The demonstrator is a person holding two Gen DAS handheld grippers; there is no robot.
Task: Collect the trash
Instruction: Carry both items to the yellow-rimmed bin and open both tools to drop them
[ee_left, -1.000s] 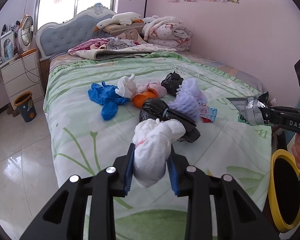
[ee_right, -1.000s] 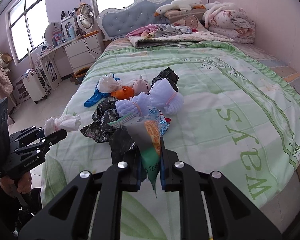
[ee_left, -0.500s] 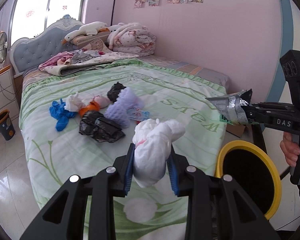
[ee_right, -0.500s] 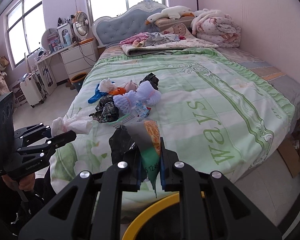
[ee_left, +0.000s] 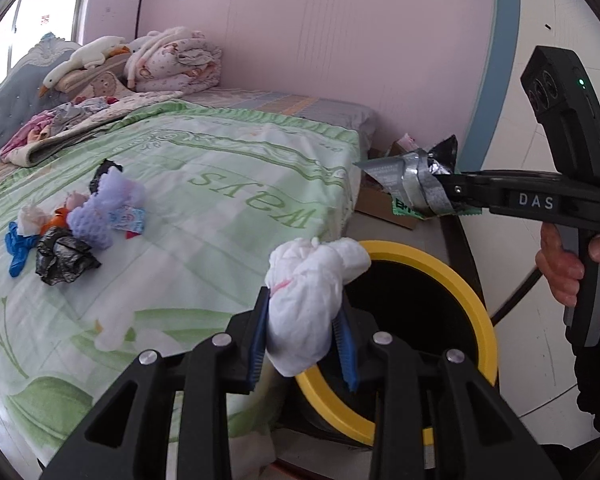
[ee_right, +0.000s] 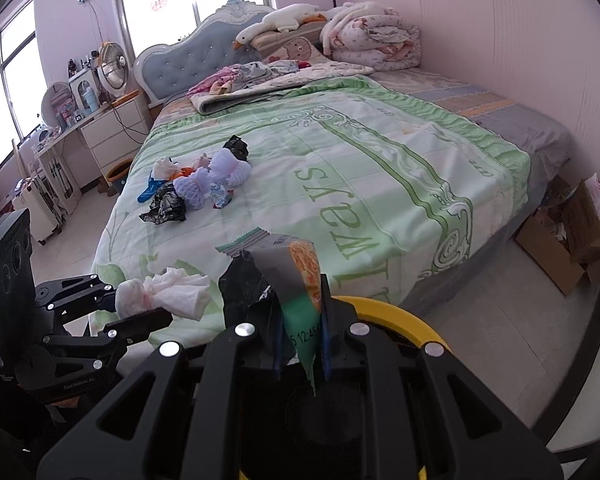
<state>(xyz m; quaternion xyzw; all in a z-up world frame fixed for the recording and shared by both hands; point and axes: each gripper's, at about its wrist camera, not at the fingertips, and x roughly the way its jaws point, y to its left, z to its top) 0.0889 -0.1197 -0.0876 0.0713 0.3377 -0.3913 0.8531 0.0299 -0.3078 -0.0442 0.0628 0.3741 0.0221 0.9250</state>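
My left gripper (ee_left: 303,340) is shut on a crumpled white tissue wad (ee_left: 312,292), held at the near rim of a yellow-rimmed black trash bin (ee_left: 460,284) beside the bed's foot. My right gripper (ee_right: 302,344) is shut on a foil snack wrapper with a black plastic scrap (ee_right: 296,276), above the bin's rim (ee_right: 404,316). In the left wrist view the wrapper (ee_left: 412,184) hangs above the bin's far side. More trash (ee_right: 196,184) lies piled on the green bedspread: blue glove, black bag, purple foam nets, wrappers.
The bed (ee_right: 380,168) fills the middle, with folded quilts and a goose toy (ee_right: 284,20) at the headboard. A cardboard box (ee_right: 560,248) sits on the floor right of the bed. A white dresser with a fan (ee_right: 112,64) stands at the left.
Both grippers swung away from the trash pile toward the foot of the bed. The yellow bin now sits directly under them. Both keep their hold.
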